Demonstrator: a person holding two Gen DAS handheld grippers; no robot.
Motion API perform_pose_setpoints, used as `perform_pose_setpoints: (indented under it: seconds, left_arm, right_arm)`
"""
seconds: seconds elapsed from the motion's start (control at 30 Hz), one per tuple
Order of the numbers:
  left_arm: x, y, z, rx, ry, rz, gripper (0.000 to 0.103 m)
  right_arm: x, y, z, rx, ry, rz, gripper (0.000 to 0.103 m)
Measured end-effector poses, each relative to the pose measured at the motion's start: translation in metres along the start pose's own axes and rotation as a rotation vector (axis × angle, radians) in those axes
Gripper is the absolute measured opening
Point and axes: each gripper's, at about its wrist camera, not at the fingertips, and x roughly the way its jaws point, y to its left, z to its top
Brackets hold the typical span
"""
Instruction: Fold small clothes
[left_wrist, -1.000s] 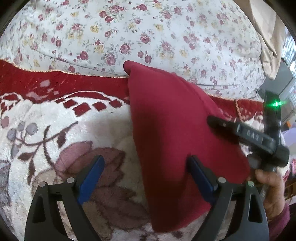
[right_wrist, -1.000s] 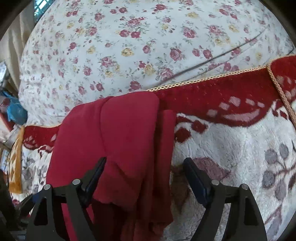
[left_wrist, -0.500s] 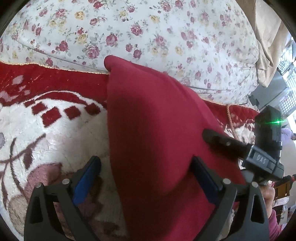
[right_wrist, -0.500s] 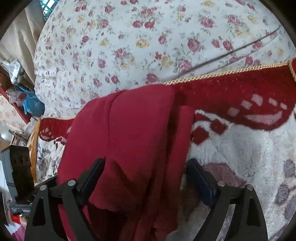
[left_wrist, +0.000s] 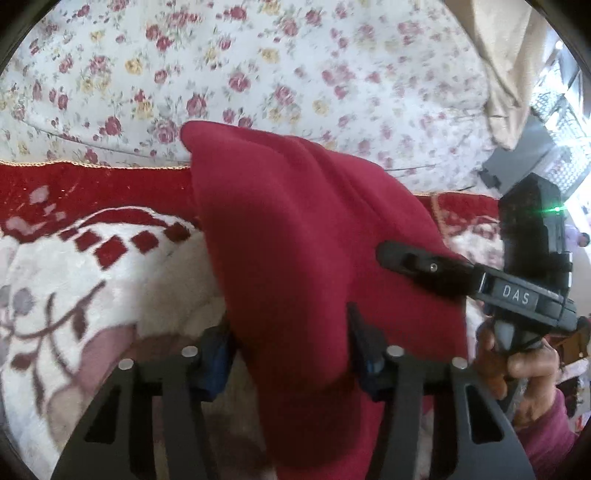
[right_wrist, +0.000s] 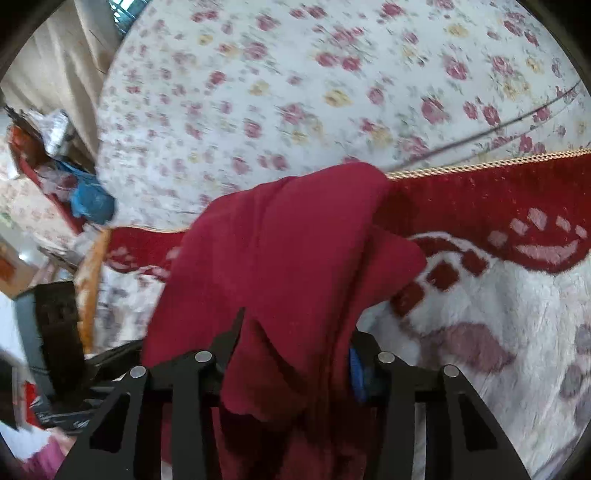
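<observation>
A dark red garment (left_wrist: 295, 240) lies partly folded on a red and white plush blanket (left_wrist: 92, 277). In the left wrist view my left gripper (left_wrist: 291, 350) has narrowed around the garment's near edge, with cloth bunched between its blue pads. The right gripper (left_wrist: 424, 264) shows at the right in a hand, its finger over the cloth. In the right wrist view the garment (right_wrist: 288, 266) fills the centre, and my right gripper (right_wrist: 295, 354) is narrowed on a thick fold of it. The fingertips are mostly hidden by cloth.
A floral bedsheet (left_wrist: 277, 66) covers the bed beyond the blanket. The blanket's gold corded edge (right_wrist: 480, 164) runs across the far side. A beige curtain (left_wrist: 506, 66) hangs at the right. Clutter with a blue bag (right_wrist: 88, 203) lies off the bed's left side.
Both grippers went from wide open to narrowed on the red garment. The cloth now bunches up between the fingers, and both views have moved in closer to it.
</observation>
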Motion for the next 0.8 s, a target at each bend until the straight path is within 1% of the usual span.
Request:
perform_pose_setpoints:
  seconds: [0.07,0.13,0.23,0.27,0.3,0.33,0.37,0.4,0.47,0.53,0.6,0.63,0.67,0.7,0.73,0.8]
  left_arm:
    - [-0.024,-0.004,-0.009,0.016,-0.002,0.027,0.053]
    - [-0.044,-0.005,-0.019,0.020,0.015,0.067,0.053]
    - [-0.062,0.002,-0.040,0.007,0.054,0.128,0.053]
    - [-0.066,0.008,-0.050,0.001,0.066,0.144,0.053]
    - [-0.067,0.013,-0.057,-0.007,0.075,0.158,0.055]
    - [-0.067,0.020,-0.064,-0.023,0.083,0.171,0.059]
    - [-0.066,0.028,-0.069,-0.054,0.092,0.177,0.062]
    - [-0.065,0.034,-0.072,-0.083,0.093,0.171,0.067]
    - [-0.071,0.039,-0.075,-0.120,0.065,0.152,0.071]
    - [-0.078,0.037,-0.075,-0.115,0.017,0.186,0.082]
    - [-0.085,0.033,-0.077,-0.104,-0.043,0.232,0.087]
    - [-0.085,0.032,-0.077,-0.102,-0.060,0.245,0.089]
    - [-0.085,0.032,-0.077,-0.099,-0.068,0.258,0.089]
    - [-0.084,0.032,-0.078,-0.092,-0.072,0.270,0.089]
    - [-0.083,0.031,-0.078,-0.078,-0.080,0.287,0.089]
    - [-0.078,0.028,-0.077,-0.047,-0.099,0.315,0.089]
  right_arm:
    - [-0.007,0.019,-0.008,-0.017,0.013,0.040,0.049]
    - [-0.005,0.038,-0.021,-0.031,0.041,0.055,0.049]
    - [0.011,0.052,-0.046,-0.001,0.096,0.092,0.050]
    - [0.018,0.054,-0.056,0.009,0.117,0.102,0.052]
    - [0.025,0.055,-0.065,0.012,0.130,0.092,0.055]
    - [0.030,0.054,-0.072,0.008,0.133,0.067,0.065]
    - [0.032,0.053,-0.078,-0.004,0.132,0.030,0.071]
    - [0.031,0.053,-0.080,-0.010,0.128,0.005,0.072]
    - [0.016,0.050,-0.080,-0.003,0.101,-0.022,0.073]
    - [-0.008,0.054,-0.077,-0.033,0.047,-0.056,0.073]
    - [-0.028,0.071,-0.071,-0.102,-0.011,-0.069,0.072]
    - [-0.033,0.084,-0.071,-0.158,-0.023,-0.061,0.067]
    - [-0.037,0.095,-0.073,-0.213,-0.023,-0.060,0.061]
    - [-0.036,0.107,-0.076,-0.274,-0.022,-0.069,0.059]
    - [-0.032,0.122,-0.082,-0.347,-0.014,-0.084,0.054]
    - [-0.019,0.134,-0.093,-0.421,0.027,-0.102,0.048]
